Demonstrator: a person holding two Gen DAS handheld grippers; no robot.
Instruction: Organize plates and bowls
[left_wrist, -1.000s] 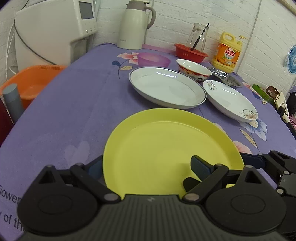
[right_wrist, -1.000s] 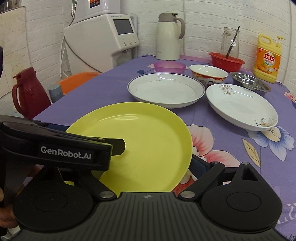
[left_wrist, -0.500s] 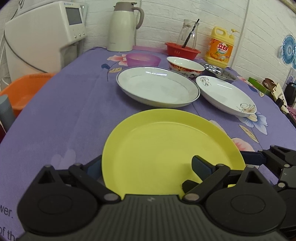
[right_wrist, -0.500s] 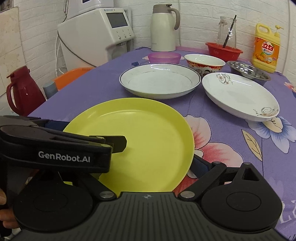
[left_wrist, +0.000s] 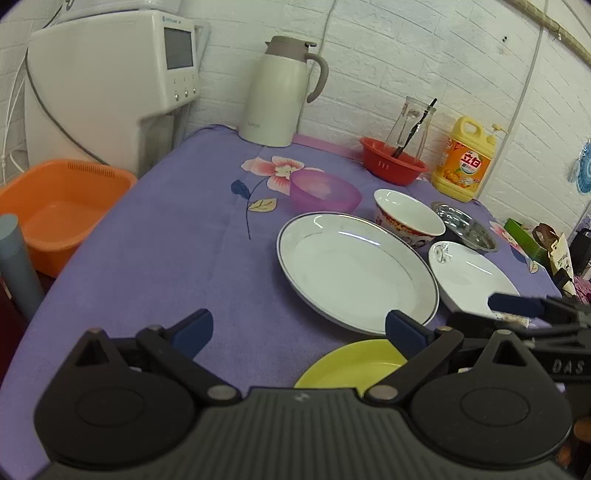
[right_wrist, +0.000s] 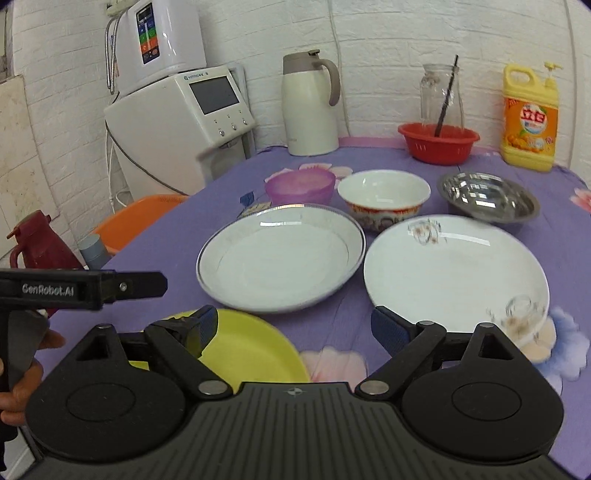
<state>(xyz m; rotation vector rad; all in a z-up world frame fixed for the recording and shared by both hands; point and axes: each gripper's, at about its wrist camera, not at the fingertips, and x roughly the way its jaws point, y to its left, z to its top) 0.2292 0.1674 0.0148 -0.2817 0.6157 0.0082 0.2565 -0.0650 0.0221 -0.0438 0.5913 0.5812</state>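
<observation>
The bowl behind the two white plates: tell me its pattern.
The bowl is white inside, with a red patterned band outside; the right wrist view shows it best.

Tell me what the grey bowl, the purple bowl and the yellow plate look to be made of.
Grey bowl: probably stainless steel, shiny with mirror-like reflections. Purple bowl: likely plastic, translucent and cloudy. Yellow plate: plastic or melamine by its flat, uniform colour and soft sheen; cannot tell which.

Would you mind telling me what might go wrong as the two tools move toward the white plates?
1. The silver-rimmed plate and the floral plate lie close together; lifting one may knock the other.
2. The ceramic bowl sits right behind both plates, so a deep reach may bump it.
3. The left tool and right tool work close together and could collide.
</observation>
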